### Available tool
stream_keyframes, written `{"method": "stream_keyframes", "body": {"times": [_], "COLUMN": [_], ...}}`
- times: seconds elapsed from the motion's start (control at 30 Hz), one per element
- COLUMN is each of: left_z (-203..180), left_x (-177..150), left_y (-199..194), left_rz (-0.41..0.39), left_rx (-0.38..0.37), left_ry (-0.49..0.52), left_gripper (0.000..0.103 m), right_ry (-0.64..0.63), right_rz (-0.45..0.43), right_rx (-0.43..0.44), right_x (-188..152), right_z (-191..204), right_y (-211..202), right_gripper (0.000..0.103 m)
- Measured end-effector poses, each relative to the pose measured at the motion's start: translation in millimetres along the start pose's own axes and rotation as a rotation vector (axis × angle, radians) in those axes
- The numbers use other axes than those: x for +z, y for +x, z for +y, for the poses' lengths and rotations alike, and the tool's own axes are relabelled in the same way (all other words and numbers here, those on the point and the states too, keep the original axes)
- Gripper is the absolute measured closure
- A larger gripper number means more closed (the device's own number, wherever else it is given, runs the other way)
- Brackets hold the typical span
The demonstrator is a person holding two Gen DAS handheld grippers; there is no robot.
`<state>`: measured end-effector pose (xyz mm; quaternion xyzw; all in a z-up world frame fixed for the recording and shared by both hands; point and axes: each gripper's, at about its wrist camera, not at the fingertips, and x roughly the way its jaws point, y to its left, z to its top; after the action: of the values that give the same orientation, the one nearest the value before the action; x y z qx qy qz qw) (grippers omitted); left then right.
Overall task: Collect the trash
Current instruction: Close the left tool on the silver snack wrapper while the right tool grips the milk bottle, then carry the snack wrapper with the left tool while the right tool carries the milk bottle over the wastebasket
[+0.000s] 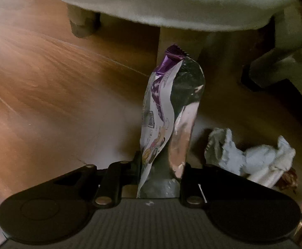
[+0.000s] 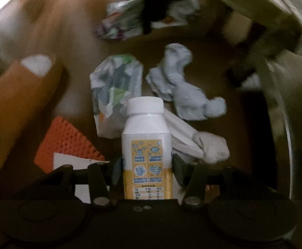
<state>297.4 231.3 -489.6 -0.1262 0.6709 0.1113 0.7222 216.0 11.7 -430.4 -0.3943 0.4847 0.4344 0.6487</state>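
A wooden floor (image 1: 47,78) with a reddish-brown grain fills the left of the left wrist view, crossed by thin plank seams. Above it hangs the underside of a pale cushioned seat (image 1: 161,2), carried on light-coloured legs: a short leg (image 1: 79,23) at the left and a broader one (image 1: 180,41) at the middle. At the right stands a dark-footed furniture base (image 1: 275,72). In the right wrist view, which is blurred, an orange perforated mat (image 2: 68,141) lies on the floor at lower left beside an orange container (image 2: 20,95).
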Motion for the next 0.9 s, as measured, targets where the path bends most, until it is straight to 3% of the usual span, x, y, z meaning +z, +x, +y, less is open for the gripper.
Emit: {"method": "stream_keyframes", "body": {"times": [0.27,0.6,0.9], "left_z": [4,3,-11], "left_x": [-10,-19,-38], "left_y": [-81,-186,-316], "left_rz": [-0.047,-0.11,-0.309], "left_rx": [-0.056,-0.115,-0.134], "left_ry": [0.032,0.064,0.11], "left_gripper": [0.088,0.091,0.091], "right_ry": [0.196,0.351,0.5], "right_rz": [-0.08,-0.211,-0.352], "right_rx": [-0.02,-0.103,-0.188], "right_x": [0,-4,-17], "right_z": [-19,-27,-36], "right_y": [-85,-200,-327], "right_gripper": [0.053,0.053,0.053]}}
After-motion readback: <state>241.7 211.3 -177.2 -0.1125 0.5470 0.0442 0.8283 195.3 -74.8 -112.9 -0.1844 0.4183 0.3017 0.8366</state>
